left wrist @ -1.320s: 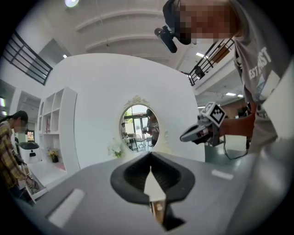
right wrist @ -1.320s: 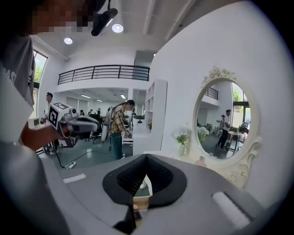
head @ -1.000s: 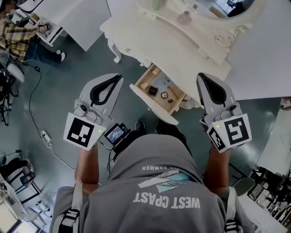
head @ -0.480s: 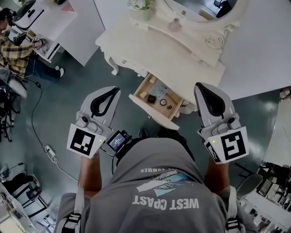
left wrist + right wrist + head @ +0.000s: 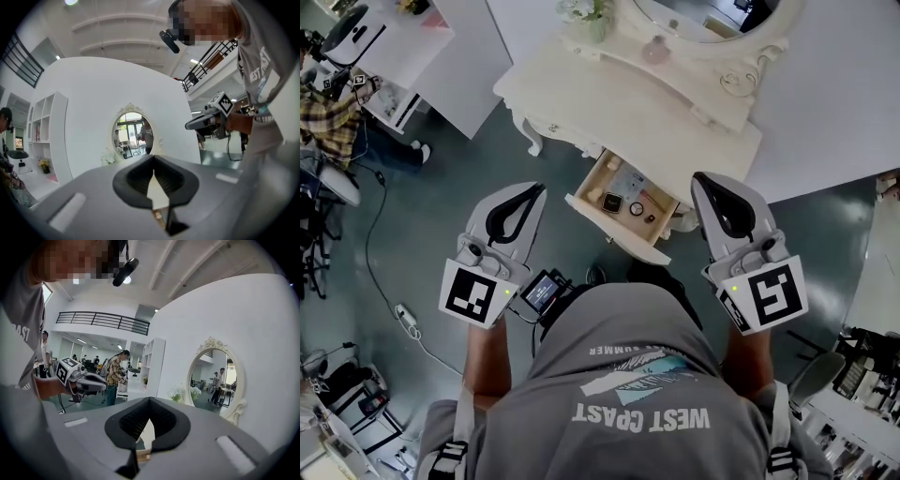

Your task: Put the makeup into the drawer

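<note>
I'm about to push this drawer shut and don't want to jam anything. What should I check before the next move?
1. Drawer pulled out of the vanity table: ok.
2. Makeup items lying inside the drawer: ok, several small pieces show there.
3. Left gripper free: ok, shut with nothing between its jaws.
4. Right gripper free: ok, shut and empty.
5. Nothing poking above the drawer's rim: cannot tell, the pieces are too small.
6. No makeup left on top: cannot tell; a pink bottle stands at the back of the table.
</note>
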